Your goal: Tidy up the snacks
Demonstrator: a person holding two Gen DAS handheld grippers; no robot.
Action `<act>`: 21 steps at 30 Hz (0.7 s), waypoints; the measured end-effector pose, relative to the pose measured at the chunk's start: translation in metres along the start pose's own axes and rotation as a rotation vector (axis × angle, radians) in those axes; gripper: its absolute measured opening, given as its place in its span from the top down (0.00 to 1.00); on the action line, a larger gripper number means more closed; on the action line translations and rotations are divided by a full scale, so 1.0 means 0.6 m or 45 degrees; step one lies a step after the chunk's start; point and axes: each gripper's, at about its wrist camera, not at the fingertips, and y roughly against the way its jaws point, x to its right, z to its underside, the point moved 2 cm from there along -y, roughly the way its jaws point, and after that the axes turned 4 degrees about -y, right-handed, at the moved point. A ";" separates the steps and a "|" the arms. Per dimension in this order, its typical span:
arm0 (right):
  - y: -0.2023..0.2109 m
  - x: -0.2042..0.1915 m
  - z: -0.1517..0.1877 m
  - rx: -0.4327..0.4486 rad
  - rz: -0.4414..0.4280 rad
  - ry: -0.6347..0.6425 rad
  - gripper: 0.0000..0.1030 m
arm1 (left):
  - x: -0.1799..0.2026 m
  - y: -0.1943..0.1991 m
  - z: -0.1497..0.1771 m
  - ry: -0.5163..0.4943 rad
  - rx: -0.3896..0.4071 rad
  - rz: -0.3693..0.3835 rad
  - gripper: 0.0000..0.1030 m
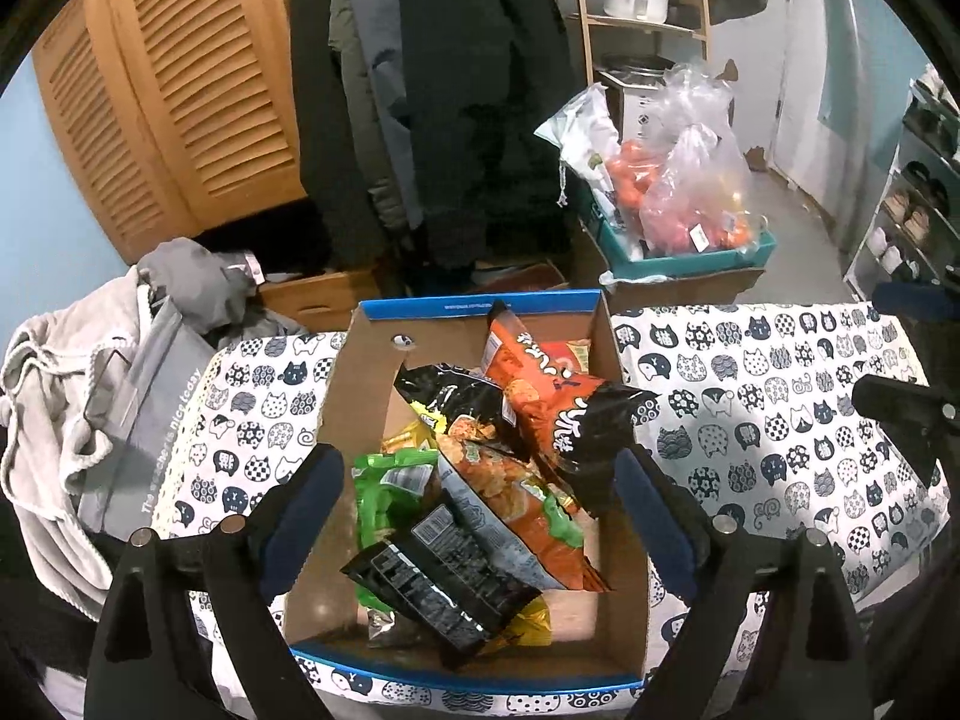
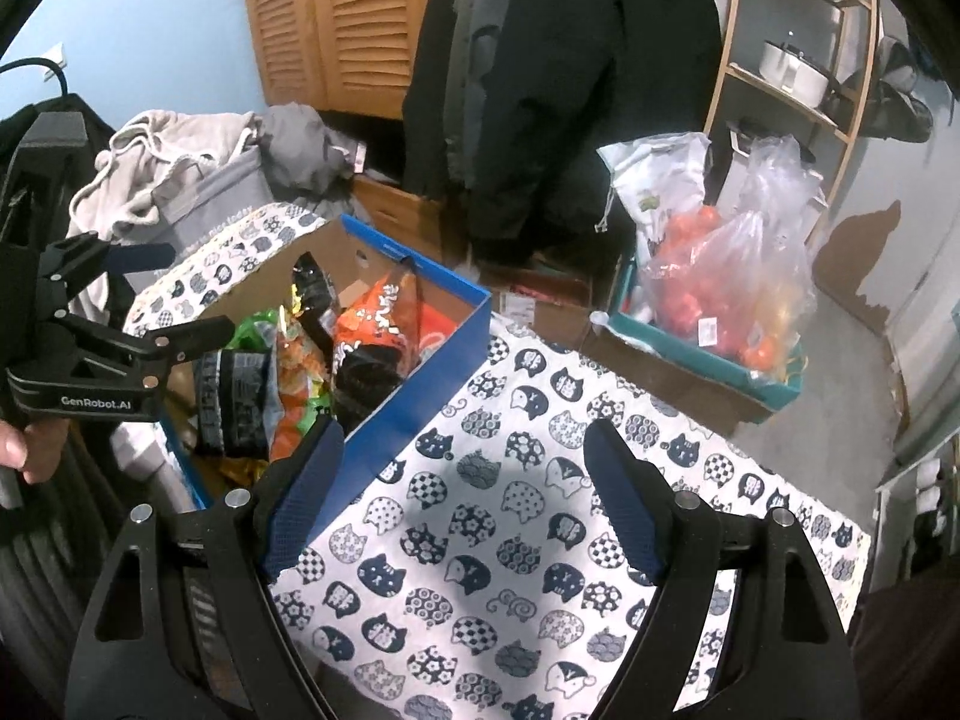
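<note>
Left wrist view looks straight down into the cardboard box [image 1: 372,384], where the snack bags [image 1: 480,480] lie heaped; the left gripper [image 1: 474,516] hangs spread over them. Right wrist view alone shows the right gripper [image 2: 462,498] spread above bare tablecloth [image 2: 540,420] beside that box.

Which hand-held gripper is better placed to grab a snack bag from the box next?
Left. The left hand-held gripper hangs open directly over the snack bags in the cardboard box. The right hand-held gripper is open over the bare cat-print tablecloth, beside the box.
</note>
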 end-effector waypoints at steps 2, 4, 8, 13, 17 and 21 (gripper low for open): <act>0.000 0.001 0.000 0.001 0.002 -0.002 0.21 | 0.001 -0.001 0.001 -0.006 -0.004 -0.003 0.10; 0.000 0.003 -0.001 0.003 0.004 -0.009 0.21 | 0.002 -0.002 0.001 -0.009 -0.006 -0.008 0.10; -0.001 0.008 -0.003 0.003 0.008 -0.017 0.21 | 0.001 -0.001 0.001 -0.010 -0.003 -0.010 0.10; -0.003 0.010 -0.003 -0.005 0.011 -0.021 0.21 | -0.002 0.000 0.001 -0.001 -0.007 -0.002 0.10; -0.005 0.012 -0.002 -0.009 0.014 -0.024 0.21 | -0.005 0.005 0.001 0.010 0.007 -0.010 0.10; -0.007 0.013 0.000 -0.009 0.018 -0.024 0.21 | -0.005 0.007 0.001 0.013 0.005 -0.006 0.10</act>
